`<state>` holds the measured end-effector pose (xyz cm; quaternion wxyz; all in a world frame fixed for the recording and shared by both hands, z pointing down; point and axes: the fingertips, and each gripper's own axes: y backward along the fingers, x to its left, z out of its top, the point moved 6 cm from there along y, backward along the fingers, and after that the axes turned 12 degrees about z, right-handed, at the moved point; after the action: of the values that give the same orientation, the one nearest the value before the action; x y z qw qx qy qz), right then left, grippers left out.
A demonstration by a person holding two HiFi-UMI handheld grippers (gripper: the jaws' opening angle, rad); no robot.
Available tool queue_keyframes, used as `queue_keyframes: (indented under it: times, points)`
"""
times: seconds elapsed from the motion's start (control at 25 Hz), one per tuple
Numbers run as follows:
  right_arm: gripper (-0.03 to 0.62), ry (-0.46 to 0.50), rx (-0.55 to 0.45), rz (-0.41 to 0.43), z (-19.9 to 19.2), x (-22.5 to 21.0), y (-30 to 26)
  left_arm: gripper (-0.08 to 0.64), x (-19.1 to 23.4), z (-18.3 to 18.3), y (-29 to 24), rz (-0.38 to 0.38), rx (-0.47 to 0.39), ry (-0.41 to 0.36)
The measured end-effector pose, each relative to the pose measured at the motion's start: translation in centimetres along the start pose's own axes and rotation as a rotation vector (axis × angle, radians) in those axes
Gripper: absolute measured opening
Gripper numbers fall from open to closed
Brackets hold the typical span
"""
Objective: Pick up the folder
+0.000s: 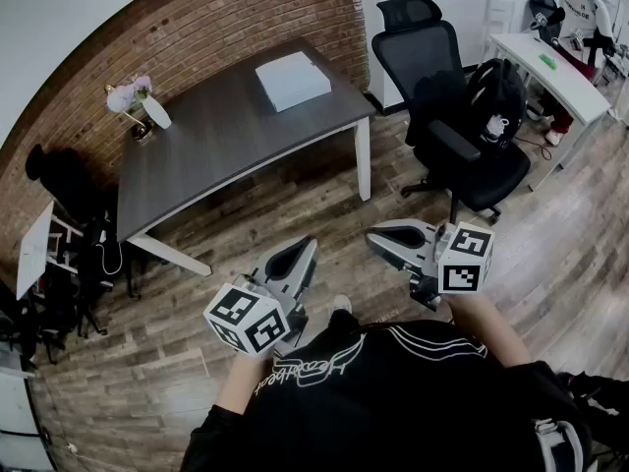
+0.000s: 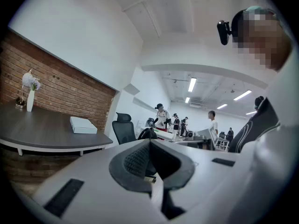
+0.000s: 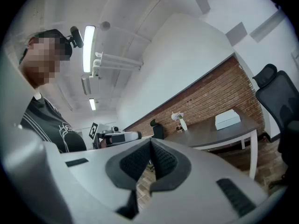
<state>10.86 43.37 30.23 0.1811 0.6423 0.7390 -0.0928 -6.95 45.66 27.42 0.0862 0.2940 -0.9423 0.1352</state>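
Folder (image 1: 293, 80) was lying flat on the dark desk (image 1: 216, 136), toward the back right corner by the brick wall, well apart from you. Nothing rested on it; the vase (image 1: 149, 109) stood at the far left end of the desk.

Handling, my guess: white, thick and boxy, so likely stiff and fairly light. The cover looked smooth and probably slippery to padded jaws. It sat flush on the desktop, so there was no gap to get under. Best hold was likely a pinch on the front long edge or a near corner, maybe after tipping or sliding it to the desk edge. One gripper on each short end would steady it.

Left gripper (image 1: 305, 248) was clenched with its pads together and nothing between them. Right gripper (image 1: 377, 235) was the same, closed on nothing.

Pose: you held both in front of your torso, over the wood floor (image 1: 295, 205), short of the desk. Left pointed forward toward the desk's right end and the office chair (image 1: 447, 116), tipped slightly down. Right was about level and angled across toward your left gripper. Neither was near the folder, so the reach hadn't begun.
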Motion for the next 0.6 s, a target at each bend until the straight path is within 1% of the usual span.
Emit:
queue_keyframes:
  times: [0.28, 0.4, 0.6]
  points:
    - [-0.003, 0.012, -0.001, -0.008, 0.0, 0.2, 0.0, 0.005, -0.2, 0.1, 0.1, -0.010, 0.006, -0.008]
    - [-0.003, 0.040, 0.011, -0.038, -0.3, -0.2, 0.1, 0.005, 0.2, -0.2, -0.4, -0.024, 0.005, -0.007]
    - [-0.003, 0.022, -0.009, -0.078, 0.0, -2.2, -0.1, 0.005, 1.5, 0.1, -2.3, -0.057, 0.003, -0.001]
